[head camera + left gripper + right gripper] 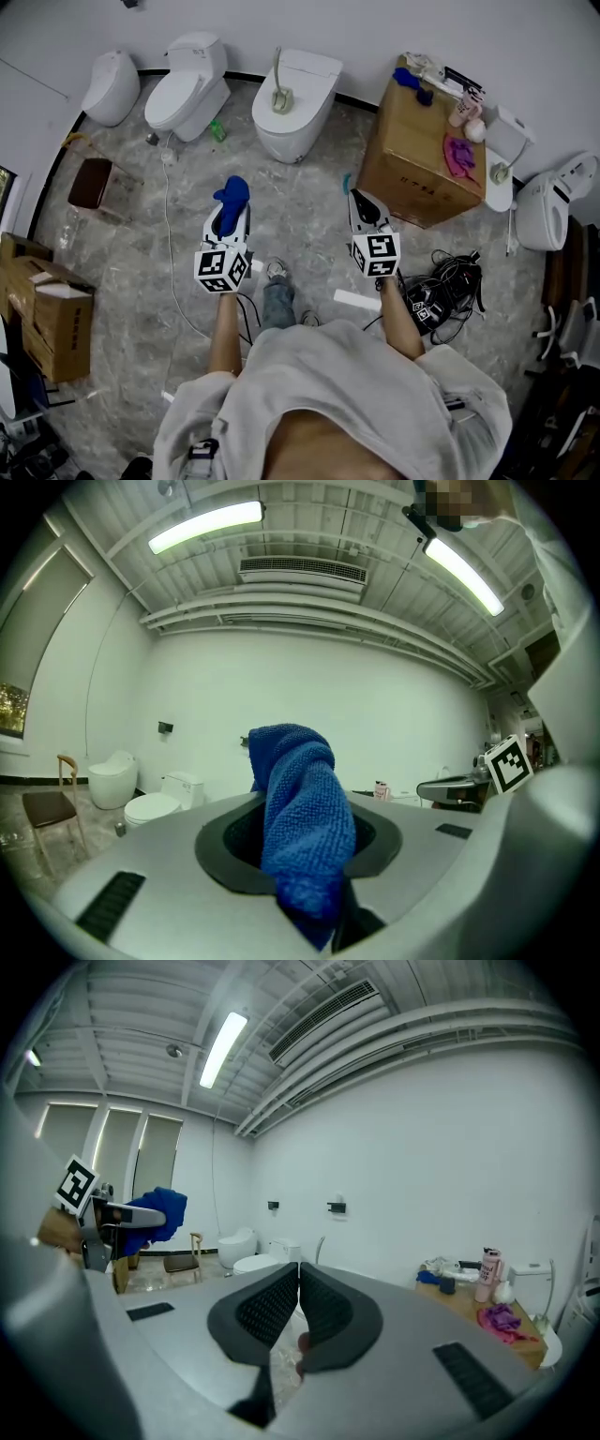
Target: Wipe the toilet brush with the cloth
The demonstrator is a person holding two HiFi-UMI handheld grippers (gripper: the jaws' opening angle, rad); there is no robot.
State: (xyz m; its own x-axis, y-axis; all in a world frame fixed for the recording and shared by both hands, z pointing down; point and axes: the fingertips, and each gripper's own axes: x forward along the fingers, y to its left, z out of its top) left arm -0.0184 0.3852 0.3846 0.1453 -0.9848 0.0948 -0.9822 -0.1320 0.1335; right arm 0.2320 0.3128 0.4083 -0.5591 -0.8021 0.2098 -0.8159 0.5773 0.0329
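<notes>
The left gripper [230, 216] is clamped on a blue cloth [300, 817]. The fabric is pinched between the jaws and stands up above them in a thick twisted bunch, with a short end hanging below the pinch. The right gripper [299, 1277] holds nothing, and its ribbed black pads meet at the tips. Both grippers are raised in front of the person, side by side but apart, the left one's marker cube level with the right one's. The toilet brush [280, 92] is well ahead of both grippers and roughly between their lines. It rests on the closed lid of a white toilet [309, 117] against the far wall, its thin handle pointing towards the wall. In the right gripper view that handle shows as a pale upright line just above the jaw tips. Further left of the left gripper stand two more white toilets [187, 89], and a brown chair [91, 183] sits out to that gripper's left side. Ahead and to the right of the right gripper is a large cardboard box [412, 169] with a pink bottle [487, 1277] and small purple and blue things on top. A tangle of black cables [445, 286] lies on the marbled floor [309, 202] behind and to the right of the right gripper.
</notes>
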